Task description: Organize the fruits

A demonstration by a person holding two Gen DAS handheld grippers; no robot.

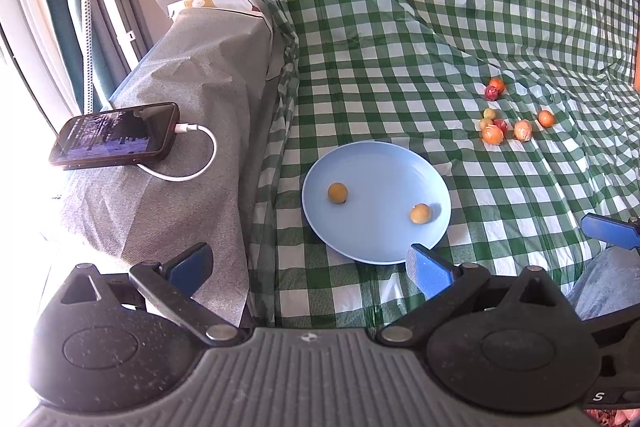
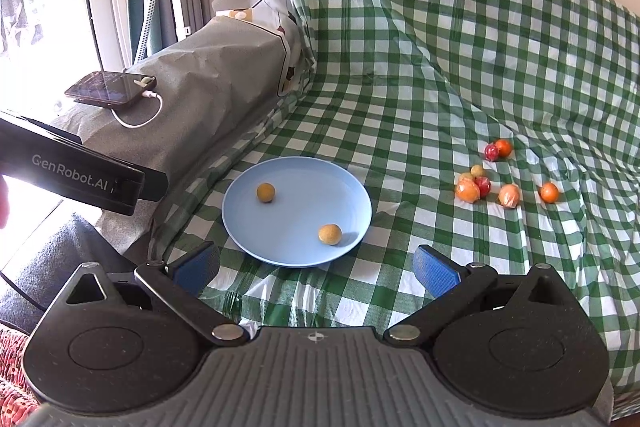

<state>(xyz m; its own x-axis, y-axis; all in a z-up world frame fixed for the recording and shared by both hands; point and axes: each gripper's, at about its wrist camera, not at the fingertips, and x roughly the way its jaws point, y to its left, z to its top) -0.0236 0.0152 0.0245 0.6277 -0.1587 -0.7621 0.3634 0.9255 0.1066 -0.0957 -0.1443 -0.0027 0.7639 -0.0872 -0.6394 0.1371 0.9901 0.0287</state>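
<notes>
Left tongs (image 1: 310, 269) and right tongs (image 2: 316, 267) gape, empty.

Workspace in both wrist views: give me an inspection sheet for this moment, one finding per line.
Surface: green checked cloth, wrinkled, draped over seat and backrest.
Job's things: blue plate holds two yellowish fruits; loose fruits, orange, red and pale, lie on the cloth right of the plate.
Clutter: phone on the grey-covered armrest.
Grippers: left gripper and right gripper both open, fingers empty, short of the plate.
Cables: white charging cable plugged into the phone.
Surroundings: window at left; plain wall behind.
</notes>
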